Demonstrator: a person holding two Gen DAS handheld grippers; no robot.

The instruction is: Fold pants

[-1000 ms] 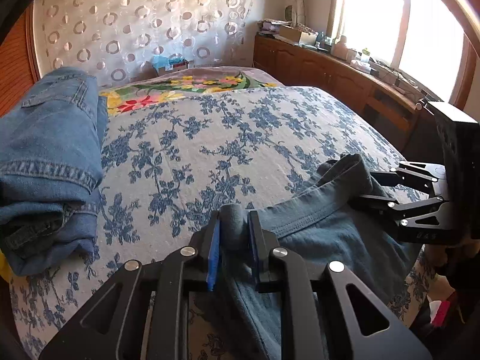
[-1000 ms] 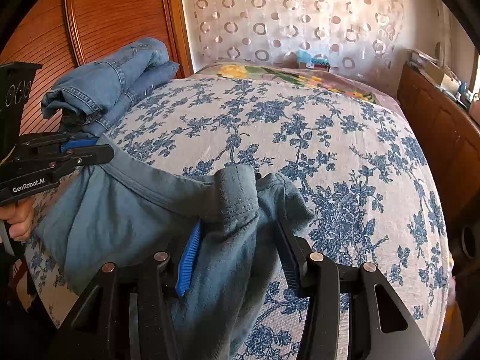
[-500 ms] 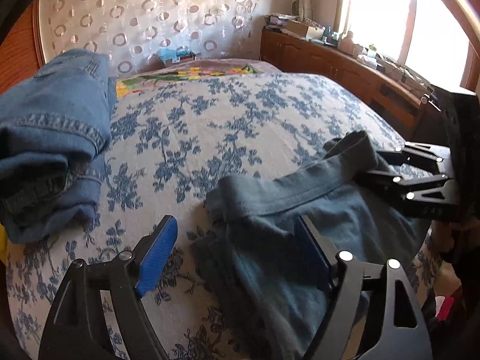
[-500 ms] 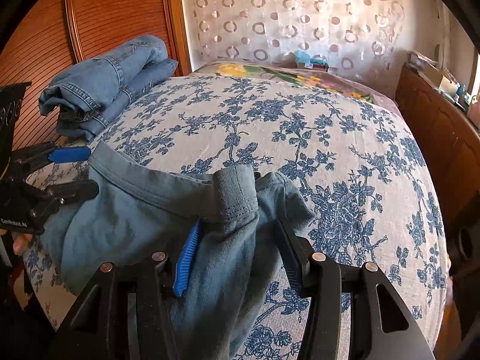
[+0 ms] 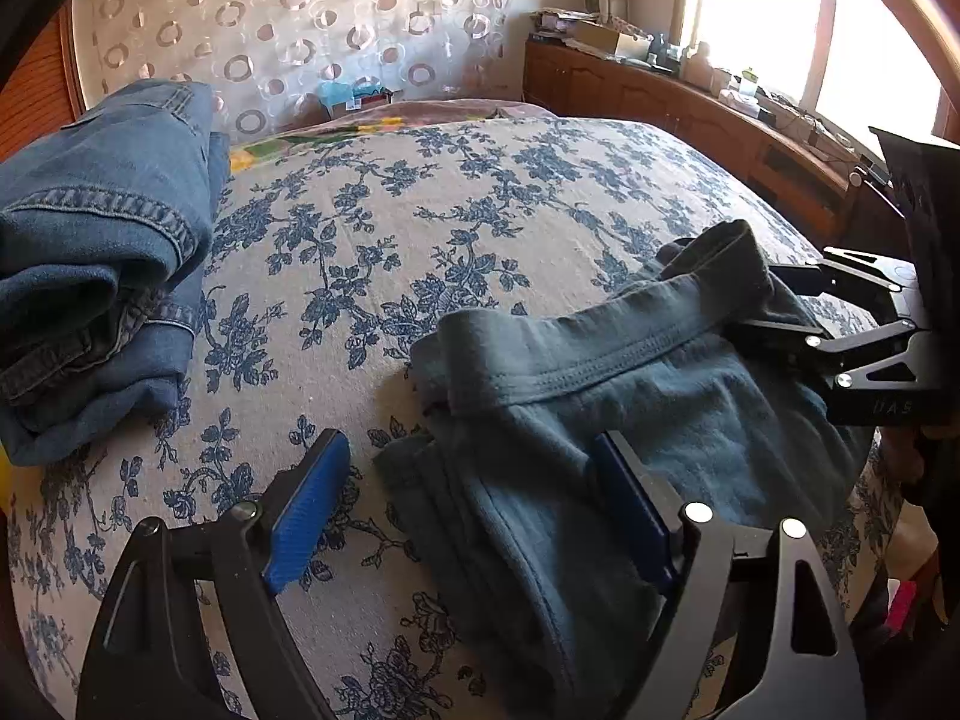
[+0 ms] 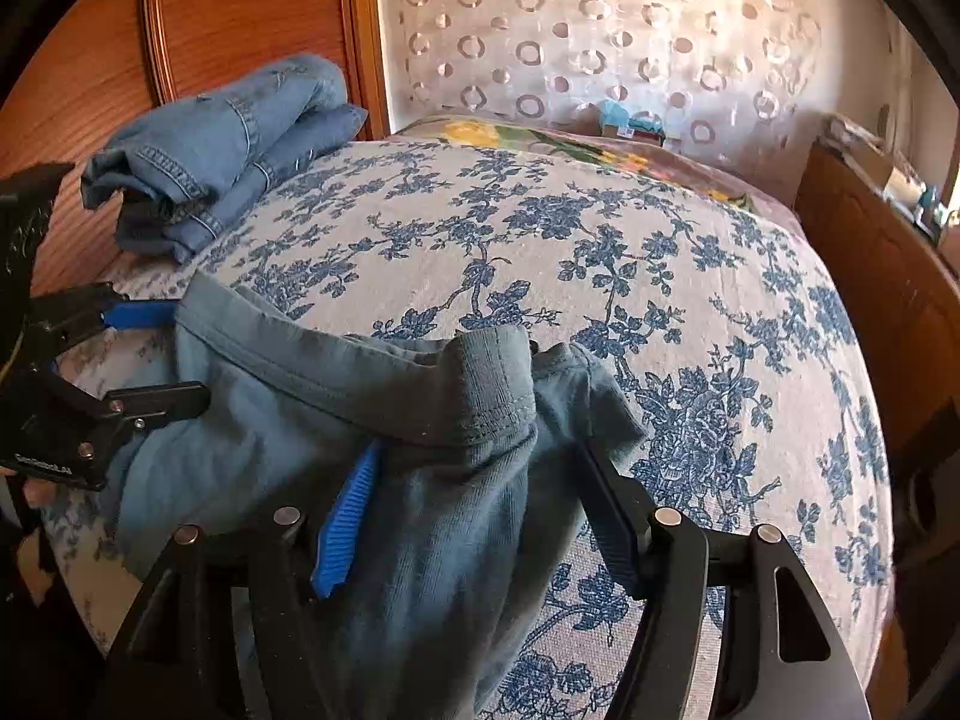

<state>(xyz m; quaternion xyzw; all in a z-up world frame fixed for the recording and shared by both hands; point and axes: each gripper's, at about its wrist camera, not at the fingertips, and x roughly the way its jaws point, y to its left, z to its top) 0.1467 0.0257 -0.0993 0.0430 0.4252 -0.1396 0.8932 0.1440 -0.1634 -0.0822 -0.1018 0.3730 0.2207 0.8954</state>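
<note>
1. Looking along our left gripper [image 5: 474, 516], we see its jaws standing wide apart; they have just been opening. The blue pad on the left [image 5: 307, 513] hangs over bare bedspread, the right-hand pad sits against the cloth, and the pants lie loose between them, not pinched.
2. We find the blue-grey pants [image 5: 600, 420] on the near right part of the bed, waistband [image 5: 576, 354] running across from left to right, the cloth bunched and rumpled below it.
3. Our right gripper [image 6: 480, 516] has also just been opening. A folded-over end of the waistband [image 6: 492, 384] drapes down between its jaws. The left pad [image 6: 345, 531] shows a clear gap to the cloth; on the right side the cloth lies against the finger, so we read it as released, resting rather than clamped.
4. We see the floral bedspread [image 6: 600, 228] bare across the middle and far side.
5. A stack of folded denim jeans [image 5: 90, 252] sits at the far left of the bed, well apart from the pants, in front of a wooden panel [image 6: 240, 12].
6. A curtain with ring patterns [image 5: 300, 12] hangs at the far end, and a wooden sideboard [image 5: 690, 114] with clutter runs along the right under a bright window [image 5: 774, 6].
</note>
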